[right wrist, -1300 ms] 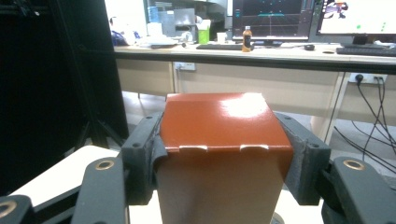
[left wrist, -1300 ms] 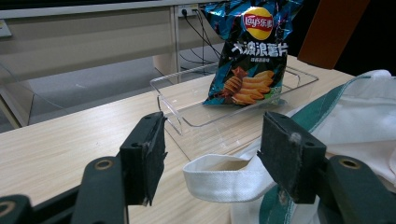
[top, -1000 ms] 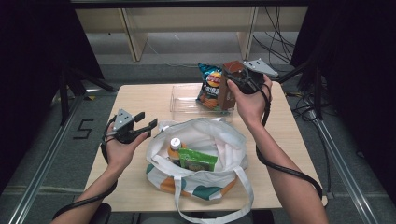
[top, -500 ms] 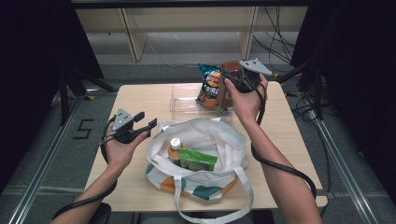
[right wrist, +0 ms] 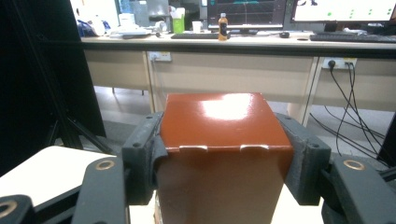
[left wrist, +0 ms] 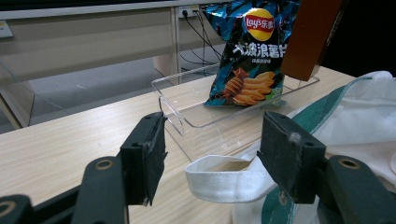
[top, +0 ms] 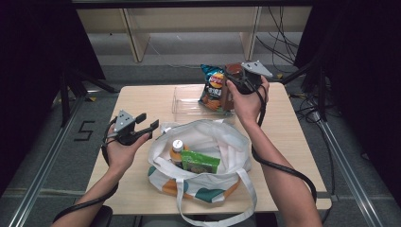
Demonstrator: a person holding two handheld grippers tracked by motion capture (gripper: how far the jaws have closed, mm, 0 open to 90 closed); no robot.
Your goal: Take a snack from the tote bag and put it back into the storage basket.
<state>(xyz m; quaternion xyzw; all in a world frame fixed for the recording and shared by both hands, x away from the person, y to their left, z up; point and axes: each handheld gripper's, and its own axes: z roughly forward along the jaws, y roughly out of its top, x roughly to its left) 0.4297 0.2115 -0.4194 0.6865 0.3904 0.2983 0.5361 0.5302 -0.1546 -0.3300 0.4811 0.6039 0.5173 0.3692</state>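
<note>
My right gripper (top: 238,81) is shut on a red-brown carton (top: 229,97), held upright over the right end of a clear plastic tray (top: 187,101). In the right gripper view both pads press the carton's (right wrist: 219,121) sides, with the right gripper (right wrist: 223,142) level. A blue chip bag (top: 213,87) stands in the tray just left of the carton. My left gripper (top: 147,120) hovers open at the left of a white tote bag (top: 227,139). In the left gripper view the left gripper (left wrist: 212,154) has open jaws, and the tote's strap loop (left wrist: 224,175) lies on the table beyond them.
Inside the tote stand an orange-capped bottle (top: 177,149) and a green packet (top: 200,162). The wooden table (top: 293,137) has bare wood at the right and far left. Dark frames and cables flank the table, and light shelving stands behind it.
My right gripper with the carton has edged slightly left, closer to the chip bag. The left gripper has stayed where it was.
</note>
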